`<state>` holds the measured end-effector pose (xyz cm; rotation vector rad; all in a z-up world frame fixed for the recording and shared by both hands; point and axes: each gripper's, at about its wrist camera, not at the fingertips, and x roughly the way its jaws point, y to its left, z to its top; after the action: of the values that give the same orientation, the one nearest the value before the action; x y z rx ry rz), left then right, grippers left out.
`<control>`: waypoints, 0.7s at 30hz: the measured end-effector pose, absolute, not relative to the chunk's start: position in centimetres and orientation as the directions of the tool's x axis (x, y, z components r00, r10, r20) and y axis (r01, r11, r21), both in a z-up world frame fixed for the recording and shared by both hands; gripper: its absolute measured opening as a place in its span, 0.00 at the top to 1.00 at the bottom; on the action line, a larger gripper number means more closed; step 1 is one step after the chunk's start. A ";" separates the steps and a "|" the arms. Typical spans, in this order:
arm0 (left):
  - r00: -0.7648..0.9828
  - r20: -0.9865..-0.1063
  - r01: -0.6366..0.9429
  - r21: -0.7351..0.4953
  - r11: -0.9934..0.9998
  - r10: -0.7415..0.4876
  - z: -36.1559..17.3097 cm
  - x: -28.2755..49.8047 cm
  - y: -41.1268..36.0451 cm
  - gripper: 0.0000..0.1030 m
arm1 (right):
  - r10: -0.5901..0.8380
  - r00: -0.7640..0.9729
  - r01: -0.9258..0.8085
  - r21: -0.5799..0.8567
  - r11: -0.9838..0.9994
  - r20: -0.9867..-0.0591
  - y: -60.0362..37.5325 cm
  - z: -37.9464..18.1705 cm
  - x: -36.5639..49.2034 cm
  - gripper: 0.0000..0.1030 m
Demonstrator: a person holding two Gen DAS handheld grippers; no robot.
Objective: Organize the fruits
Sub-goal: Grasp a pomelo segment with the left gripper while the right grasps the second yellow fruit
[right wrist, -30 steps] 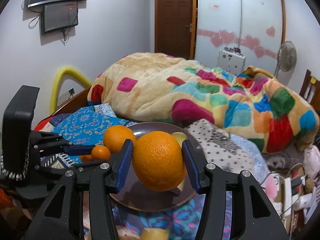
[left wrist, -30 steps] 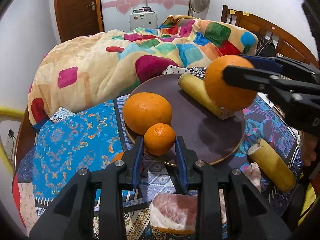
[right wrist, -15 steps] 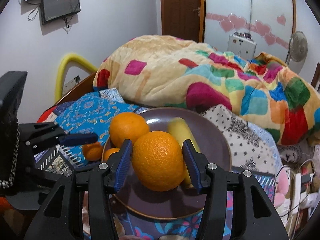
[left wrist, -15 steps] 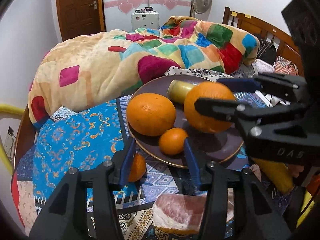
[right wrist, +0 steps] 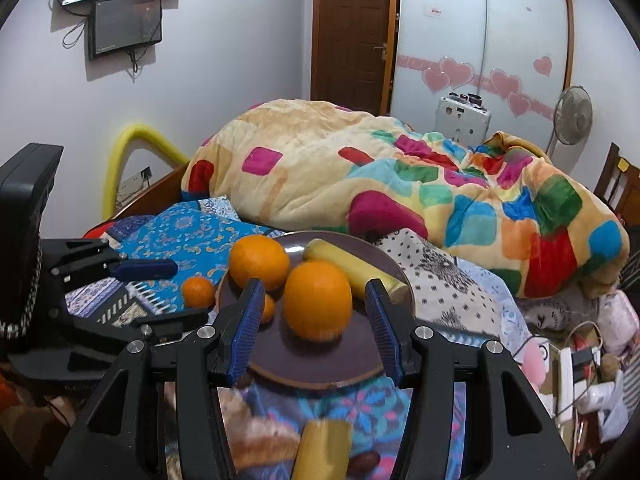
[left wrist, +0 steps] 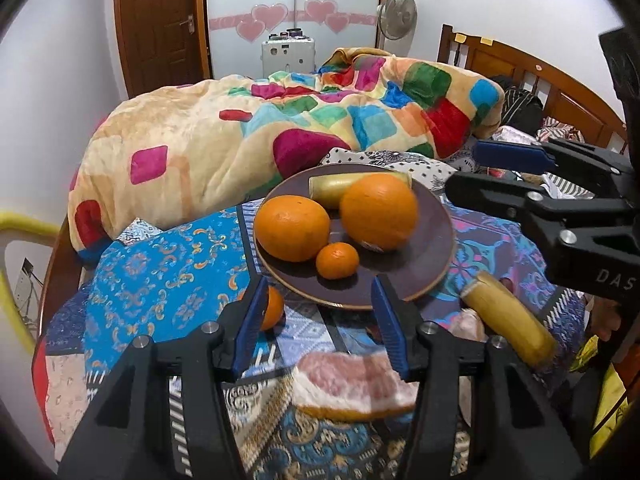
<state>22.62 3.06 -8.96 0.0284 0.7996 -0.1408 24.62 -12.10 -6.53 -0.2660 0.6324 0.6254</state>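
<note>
- We see a patchwork blanket (left wrist: 280, 128) heaped across the bed from 10 to 1 o'clock in the left wrist view, behind everything else.
- A blue patterned cloth (left wrist: 160, 272) covers the near bed surface, and the fruit sits on it.
- A dark round plate (left wrist: 424, 264) lies at the middle of the left view, resting on that cloth.
- On the plate we count 4 pieces: a banana (left wrist: 340, 190) at the plate's 12 o'clock edge, 1 large orange (left wrist: 379, 211) at its 1 o'clock, a second large orange (left wrist: 292, 228) at 9 o'clock, and a small mandarin (left wrist: 337, 261) at 6 o'clock, touching both oranges.
- The right gripper (right wrist: 316, 324) hovers with its jaws apart on either side of the first large orange, not touching it; the orange rests on the plate.
- The left gripper (left wrist: 320, 324) is spread wide and empty, near the plate's 6 o'clock rim.
- Off the plate, a second banana (left wrist: 508, 320) lies at 4 o'clock, a pomelo wedge (left wrist: 352, 388) at 6 o'clock, and a second mandarin (left wrist: 273, 308) at 7 o'clock beside the left gripper's left finger.
</note>
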 end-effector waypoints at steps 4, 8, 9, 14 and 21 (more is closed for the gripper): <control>0.694 -0.710 0.136 -0.034 0.990 -0.120 -8.3 20.8 2.7 0.45 | 0.450 0.654 -0.604 -0.063 0.794 -0.608 -13.3 -6.2 22.5 0.53; 0.697 -0.707 0.134 -0.041 0.990 -0.123 -7.9 19.1 2.5 0.42 | 0.438 0.655 -0.595 -0.062 0.802 -0.616 -14.6 -6.9 20.6 0.53; 0.697 -0.707 0.130 -0.045 0.991 -0.123 -7.9 18.5 2.4 0.39 | 0.432 0.654 -0.591 -0.063 0.804 -0.621 -14.9 -7.3 20.2 0.53; 0.697 -0.708 0.119 -0.049 0.992 -0.119 -8.2 16.8 2.0 0.32 | 0.407 0.640 -0.577 -0.058 0.815 -0.652 -16.2 -9.2 18.8 0.53; 0.666 -0.731 0.132 -0.080 0.988 -0.149 -9.9 15.5 0.9 0.32 | 0.376 0.608 -0.567 -0.050 0.822 -0.699 -17.5 -12.4 17.9 0.53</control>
<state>15.51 0.91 -9.88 -0.0208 0.8268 -0.1586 17.93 -17.48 -12.35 -0.2796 0.7353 0.5528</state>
